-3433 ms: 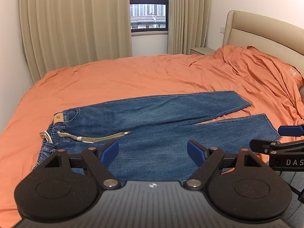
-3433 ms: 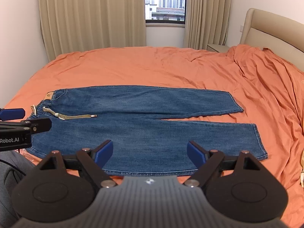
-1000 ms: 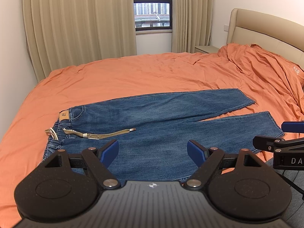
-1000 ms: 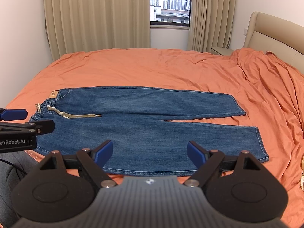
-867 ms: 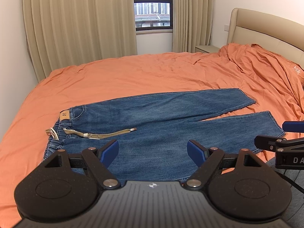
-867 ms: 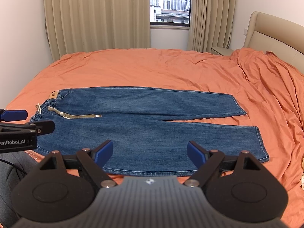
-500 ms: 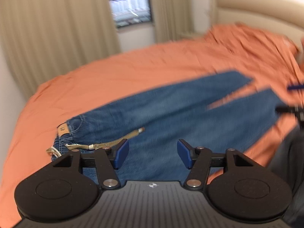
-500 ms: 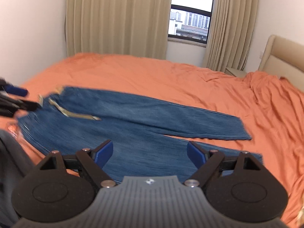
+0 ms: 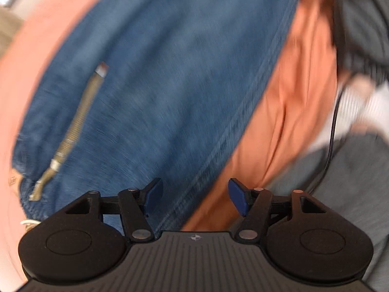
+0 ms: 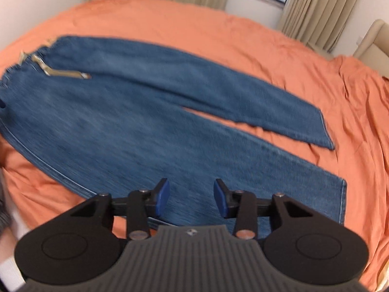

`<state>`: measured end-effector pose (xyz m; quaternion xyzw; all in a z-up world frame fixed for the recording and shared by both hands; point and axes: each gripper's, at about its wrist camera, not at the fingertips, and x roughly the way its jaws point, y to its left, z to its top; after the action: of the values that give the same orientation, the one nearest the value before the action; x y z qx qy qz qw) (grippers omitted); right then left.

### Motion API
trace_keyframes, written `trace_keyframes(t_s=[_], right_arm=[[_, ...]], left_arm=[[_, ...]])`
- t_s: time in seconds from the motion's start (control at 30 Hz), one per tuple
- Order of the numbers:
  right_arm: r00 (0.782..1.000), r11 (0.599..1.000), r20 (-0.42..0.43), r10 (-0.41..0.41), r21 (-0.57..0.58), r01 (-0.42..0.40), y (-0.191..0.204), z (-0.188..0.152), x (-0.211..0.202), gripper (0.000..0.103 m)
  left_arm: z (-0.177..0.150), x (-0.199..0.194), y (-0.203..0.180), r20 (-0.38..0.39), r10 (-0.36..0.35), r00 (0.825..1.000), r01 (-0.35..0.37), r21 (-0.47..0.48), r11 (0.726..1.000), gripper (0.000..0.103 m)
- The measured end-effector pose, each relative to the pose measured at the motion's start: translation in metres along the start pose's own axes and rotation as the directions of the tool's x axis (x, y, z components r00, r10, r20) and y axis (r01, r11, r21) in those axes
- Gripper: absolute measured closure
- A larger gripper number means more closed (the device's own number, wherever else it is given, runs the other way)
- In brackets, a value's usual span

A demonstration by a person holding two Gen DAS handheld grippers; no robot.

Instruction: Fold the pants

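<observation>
Now blue denim pants [image 10: 150, 131] flat on orange bedsheet [image 10: 218, 31]; left gripper [image 9: 194, 196] agape over near seam, just widening; right gripper [image 10: 191, 196] unclamped, just narrowing, nothing between.

Left gripper [image 9: 195, 196]: matte black body, ribbed grey centre plate with small white logo, round disc housing either side of plate, black linkage arms with silver rivets, blue pads [image 9: 237, 197]. Right gripper [image 10: 190, 196]: same build, same blue pads [image 10: 162, 194]. Right of left gripper: grey trousers [image 9: 350, 170], dark ribbed sleeve [image 9: 359, 26], thin black cable [image 9: 331, 141], blurred.
</observation>
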<state>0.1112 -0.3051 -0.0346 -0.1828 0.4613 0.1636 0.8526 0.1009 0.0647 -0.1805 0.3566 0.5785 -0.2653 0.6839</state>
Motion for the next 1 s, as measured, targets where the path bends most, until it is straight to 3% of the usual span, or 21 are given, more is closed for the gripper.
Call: trace_keyframes(t_s=[0.23, 0.57, 0.67, 0.87, 0.93, 1.0], right_arm=[[0.992, 0.999, -0.117, -0.053, -0.005, 0.052, -0.043, -0.001, 0.023, 0.066], [0.963, 0.994, -0.246, -0.110, -0.024, 0.108, -0.122, -0.018, 0.040, 0.066], [0.955, 0.994, -0.275, -0.110, -0.032, 0.106, -0.138, -0.026, 0.044, 0.063], [0.951, 0.996, -0.298, -0.085, -0.052, 0.073, -0.153, -0.040, 0.051, 0.061], [0.950, 0.994, -0.298, -0.088, -0.088, 0.065, -0.153, -0.046, 0.049, 0.062], [0.948, 0.990, -0.305, -0.085, -0.130, 0.047, -0.151, -0.052, 0.046, 0.062]], left_arm=[[-0.005, 0.036, 0.007, -0.171, 0.077, 0.982, -0.070, 0.048, 0.996, 0.028], [-0.045, 0.014, 0.043, -0.238, 0.173, 0.956, -0.185, -0.029, 0.982, 0.031], [-0.056, 0.010, 0.050, -0.234, 0.185, 0.954, -0.195, -0.022, 0.981, 0.024], [-0.045, 0.033, 0.055, -0.279, 0.155, 0.948, -0.166, -0.016, 0.986, 0.024], [-0.045, 0.033, 0.049, -0.277, 0.171, 0.945, -0.180, -0.007, 0.984, 0.042], [-0.047, 0.019, 0.046, -0.249, 0.189, 0.950, -0.203, -0.034, 0.979, 0.079]])
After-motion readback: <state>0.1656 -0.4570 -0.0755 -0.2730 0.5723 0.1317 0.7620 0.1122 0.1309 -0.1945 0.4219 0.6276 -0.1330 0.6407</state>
